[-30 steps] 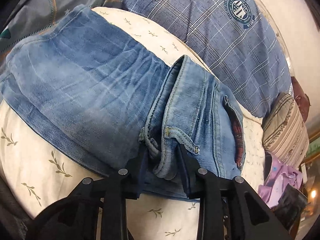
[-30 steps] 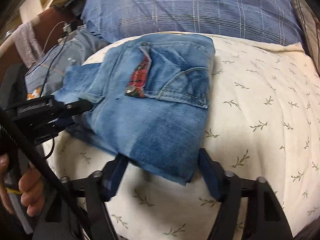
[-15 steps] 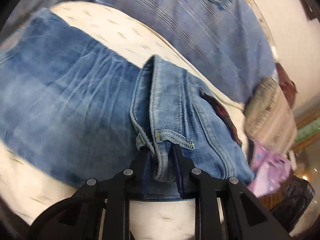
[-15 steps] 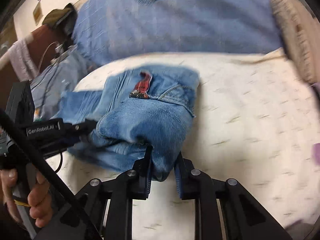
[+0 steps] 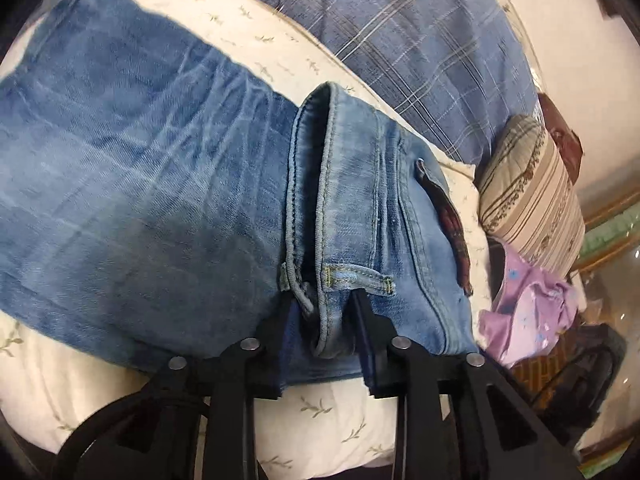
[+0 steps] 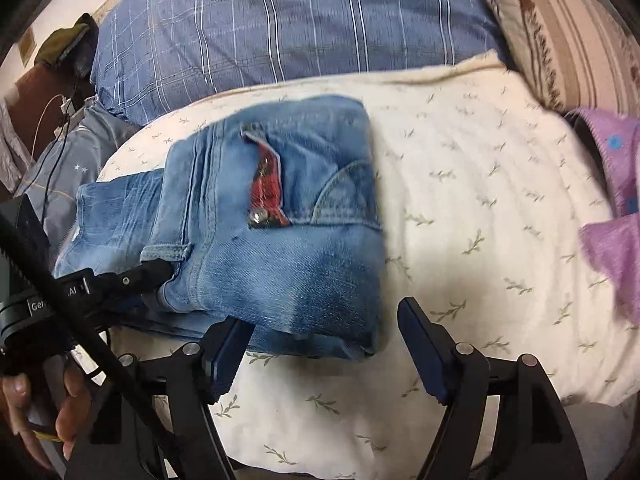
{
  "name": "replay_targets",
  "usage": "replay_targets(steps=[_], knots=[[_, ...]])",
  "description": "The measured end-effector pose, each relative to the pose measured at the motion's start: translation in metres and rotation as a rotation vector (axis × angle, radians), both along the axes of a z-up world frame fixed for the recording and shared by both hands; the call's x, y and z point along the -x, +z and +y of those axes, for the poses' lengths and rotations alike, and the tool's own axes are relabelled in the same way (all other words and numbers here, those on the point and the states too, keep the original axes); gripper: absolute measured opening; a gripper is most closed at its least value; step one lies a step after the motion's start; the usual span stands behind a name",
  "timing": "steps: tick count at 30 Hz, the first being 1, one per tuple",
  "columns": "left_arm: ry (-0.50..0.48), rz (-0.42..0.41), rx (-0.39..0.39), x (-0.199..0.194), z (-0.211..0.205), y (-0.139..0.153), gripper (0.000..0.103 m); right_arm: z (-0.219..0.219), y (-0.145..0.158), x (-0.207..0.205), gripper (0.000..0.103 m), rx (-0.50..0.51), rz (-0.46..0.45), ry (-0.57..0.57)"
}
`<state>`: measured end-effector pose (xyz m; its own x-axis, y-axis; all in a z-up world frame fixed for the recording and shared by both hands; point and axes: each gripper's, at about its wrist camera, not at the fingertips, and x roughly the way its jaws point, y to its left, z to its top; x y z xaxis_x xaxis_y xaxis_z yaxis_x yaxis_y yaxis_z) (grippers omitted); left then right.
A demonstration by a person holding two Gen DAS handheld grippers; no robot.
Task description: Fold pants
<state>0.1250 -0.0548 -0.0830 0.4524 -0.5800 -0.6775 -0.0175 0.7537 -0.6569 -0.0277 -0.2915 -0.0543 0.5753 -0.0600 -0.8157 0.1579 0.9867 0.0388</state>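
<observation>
The blue jeans [image 5: 152, 200] lie folded on a cream leaf-print cushion [image 5: 328, 412]. My left gripper [image 5: 322, 304] is shut on the jeans' waistband edge by a belt loop [image 5: 356, 280]. In the right wrist view the jeans [image 6: 288, 240] show a red-lined fly [image 6: 266, 190] on top. My right gripper [image 6: 326, 320] is open, its fingers either side of the fold's near edge, holding nothing. The left gripper [image 6: 160, 270] shows there at the jeans' left side, clamped on the waistband.
A blue plaid pillow [image 6: 300, 20] lies behind the cushion. A striped pillow [image 5: 532, 200] and a purple cloth [image 5: 528, 316] are to the right. A grey garment and cables [image 6: 60, 128] are at the left.
My right gripper let go of the jeans' folded edge and opened wide; the fold now lies flat. My left gripper stays clamped on the waistband.
</observation>
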Motion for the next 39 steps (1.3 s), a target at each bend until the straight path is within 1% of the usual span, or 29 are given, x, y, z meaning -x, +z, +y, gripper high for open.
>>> replay_targets(steps=[3,6,9,11,14,16,18,20,22,25,30,32,37,39], knots=[[-0.009,-0.058,-0.068,0.014,0.002,0.013,0.030,0.005,0.001,-0.001,0.075,0.033,0.003,-0.014],[-0.007,-0.096,-0.131,0.028,0.001,0.023,0.030,0.005,0.001,0.000,0.075,0.001,0.015,-0.010],[-0.010,-0.110,-0.147,0.035,-0.002,0.030,0.032,0.006,0.003,0.002,0.075,0.010,0.015,-0.017],[-0.003,-0.122,-0.171,0.040,-0.006,0.035,0.033,0.005,0.003,0.001,0.075,0.016,0.023,-0.027],[0.006,-0.151,-0.200,0.051,-0.003,0.050,0.041,0.006,0.009,0.005,0.075,0.027,0.028,-0.052],[0.013,-0.174,-0.224,0.054,0.001,0.060,0.046,0.005,0.014,0.007,0.075,0.016,0.032,-0.061],[0.019,-0.202,-0.262,0.058,0.004,0.071,0.049,0.005,0.020,0.012,0.078,-0.006,0.034,-0.070],[0.024,-0.227,-0.302,0.062,0.011,0.080,0.051,0.008,0.028,0.017,0.078,-0.029,0.027,-0.072],[0.038,-0.248,-0.337,0.066,0.014,0.086,0.052,0.014,0.036,0.020,0.078,-0.029,0.014,-0.062],[0.063,-0.250,-0.362,0.072,0.020,0.088,0.052,0.028,0.046,0.020,0.079,-0.002,0.002,-0.032],[0.104,-0.230,-0.338,0.085,0.036,0.086,0.052,0.052,0.051,0.016,0.079,0.031,0.006,0.003],[0.120,-0.228,-0.354,0.089,0.042,0.084,0.052,0.062,0.052,0.013,0.079,0.055,0.008,0.011],[0.145,-0.253,-0.436,0.092,0.048,0.083,0.052,0.083,0.052,0.005,0.079,0.069,0.020,0.027],[0.144,-0.247,-0.456,0.093,0.047,0.082,0.052,0.091,0.052,0.002,0.079,0.077,0.023,0.033]])
